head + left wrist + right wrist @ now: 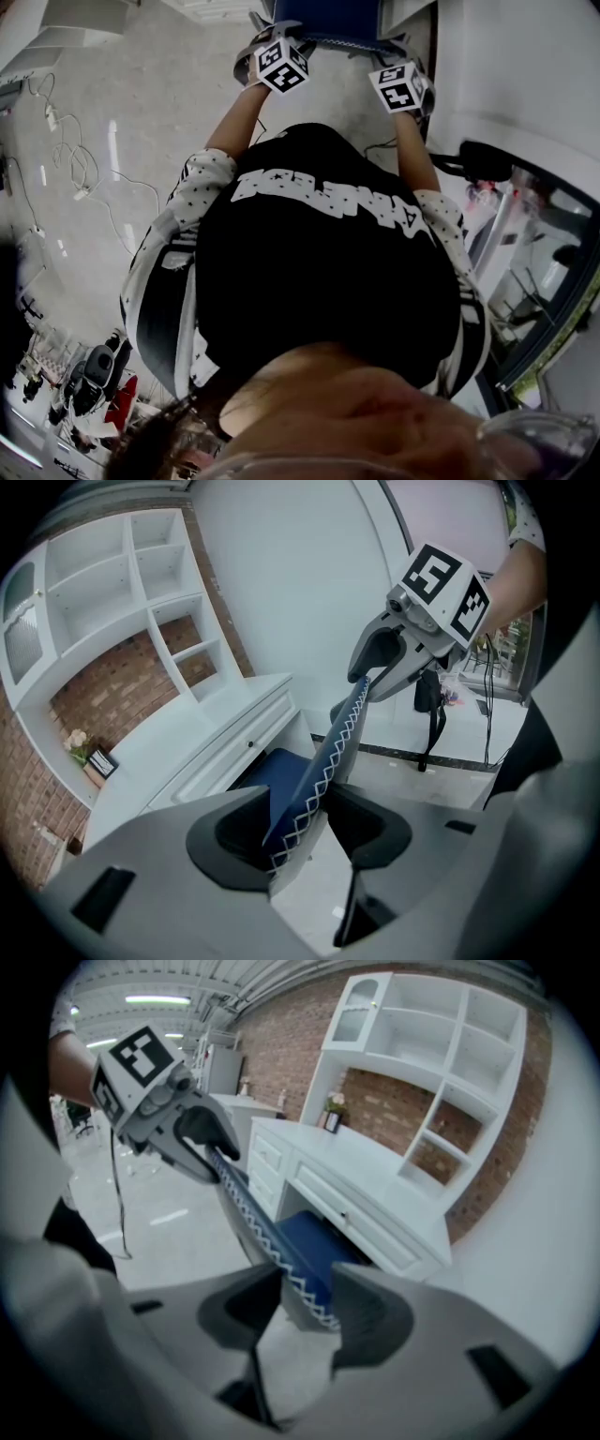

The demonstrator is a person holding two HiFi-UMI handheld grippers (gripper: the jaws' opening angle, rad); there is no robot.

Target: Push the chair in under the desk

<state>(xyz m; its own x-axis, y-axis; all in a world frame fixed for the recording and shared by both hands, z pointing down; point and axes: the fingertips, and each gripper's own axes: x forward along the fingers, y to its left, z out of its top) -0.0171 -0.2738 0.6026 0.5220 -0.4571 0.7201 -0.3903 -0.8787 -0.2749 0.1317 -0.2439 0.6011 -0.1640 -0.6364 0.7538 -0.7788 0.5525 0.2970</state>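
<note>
Up at twelve o'clock, the left gripper and right gripper each pinch the chair backrest, fingers narrow on it; its seat sits partly under the white table.

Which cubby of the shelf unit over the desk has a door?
The top cubby at the end above the flowers: it has an arched door; the rest stand open.
</note>
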